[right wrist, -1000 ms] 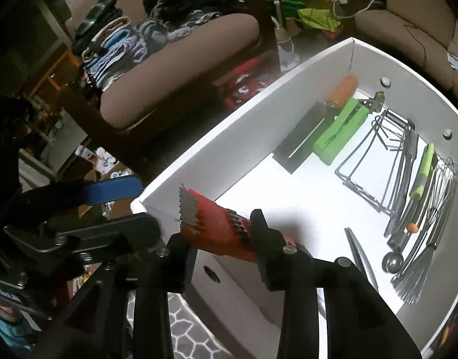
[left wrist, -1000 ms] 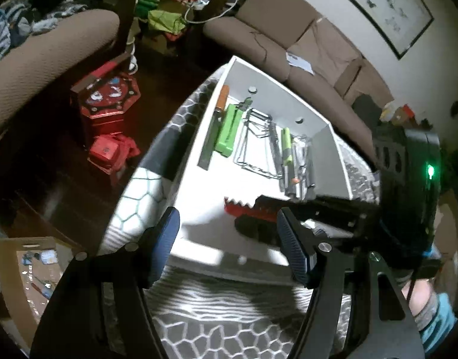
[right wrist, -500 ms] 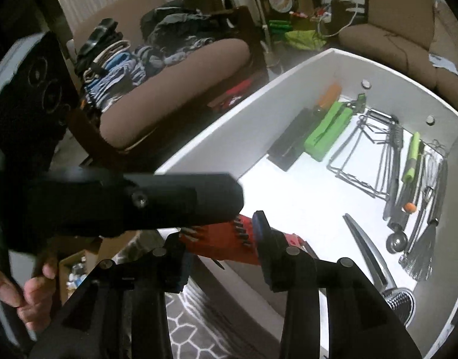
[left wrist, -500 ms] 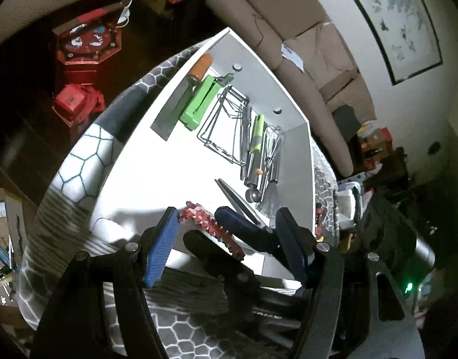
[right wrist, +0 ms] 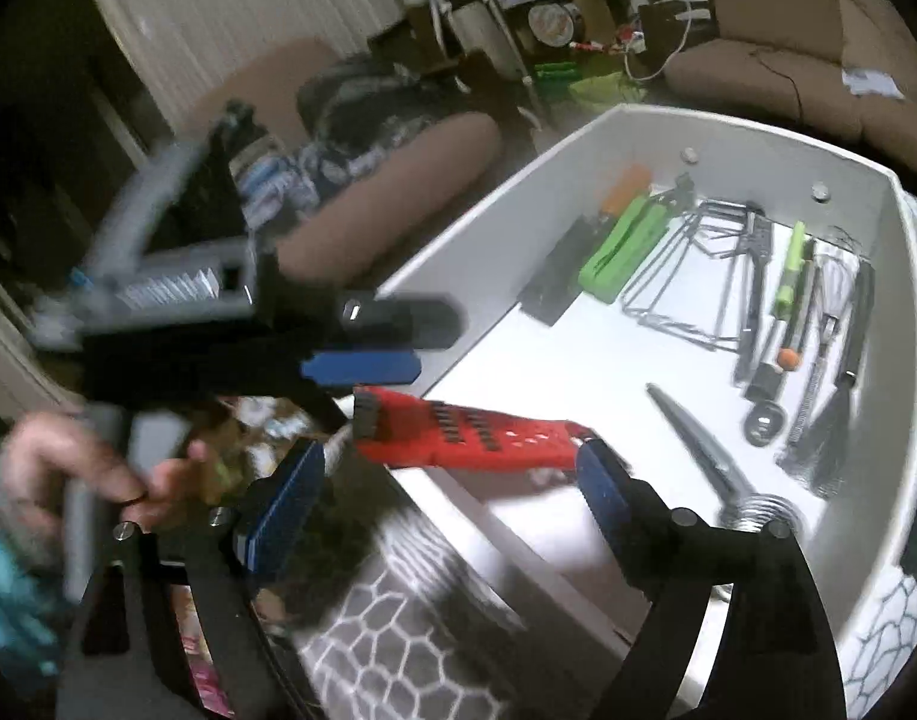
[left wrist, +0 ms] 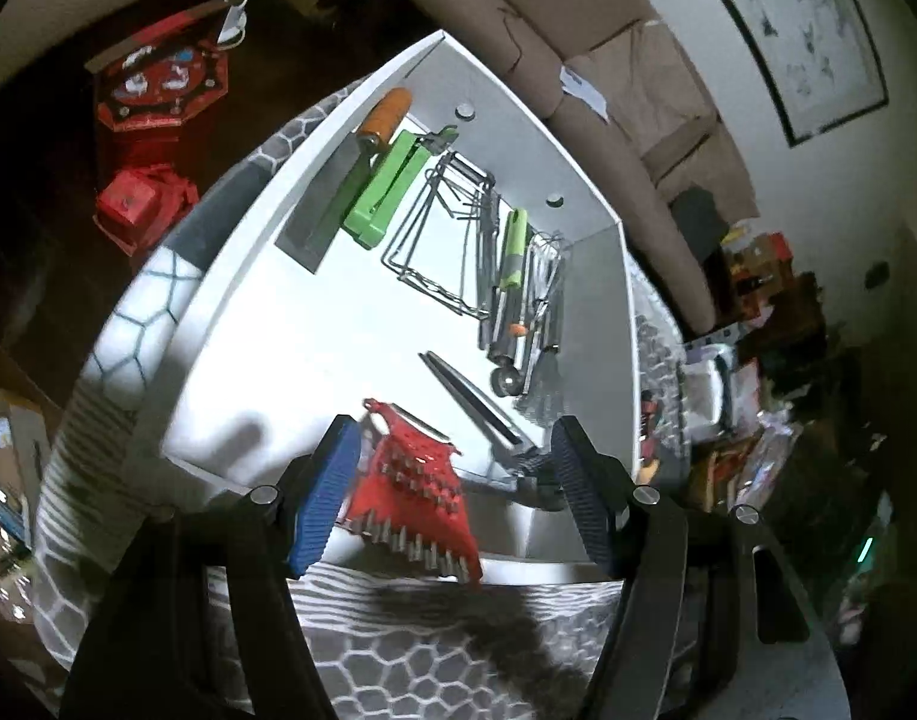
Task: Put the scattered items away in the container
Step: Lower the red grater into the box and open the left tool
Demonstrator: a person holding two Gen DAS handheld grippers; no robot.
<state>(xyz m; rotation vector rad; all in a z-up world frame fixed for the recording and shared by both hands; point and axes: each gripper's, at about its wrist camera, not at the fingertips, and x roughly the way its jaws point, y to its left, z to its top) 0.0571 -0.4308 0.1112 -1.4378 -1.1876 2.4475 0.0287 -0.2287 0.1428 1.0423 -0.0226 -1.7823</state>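
White-walled and already well stocked, the container (left wrist: 632, 324) is the landmark here, standing on a grey honeycomb-patterned cloth (left wrist: 434, 660). The biggest risk is at its near rim: the red grater (left wrist: 416, 480) sits across that rim, one end over the white floor inside, the toothed end hanging out over the cloth. If it is not yet supported from inside, it could tip outward and land on the cloth, or slide in and knock the long steel tongs (left wrist: 476, 402) lying just beyond it.

A smaller risk is a clash of tools, since both crowd the same near corner of the container.

The right tool (right wrist: 452, 480) is opening, its blue pads spreading away from the grater, which lies between them with no pad pressing it, as far as the blurred view shows. The left tool (left wrist: 452, 498) stands spread at the near rim with the grater between its pads too; its left pad looks just beside the red body, but contact cannot be told. The orange-handled scraper (left wrist: 362, 162) and green gadget (left wrist: 386, 192) lie at the container's far end, well clear.
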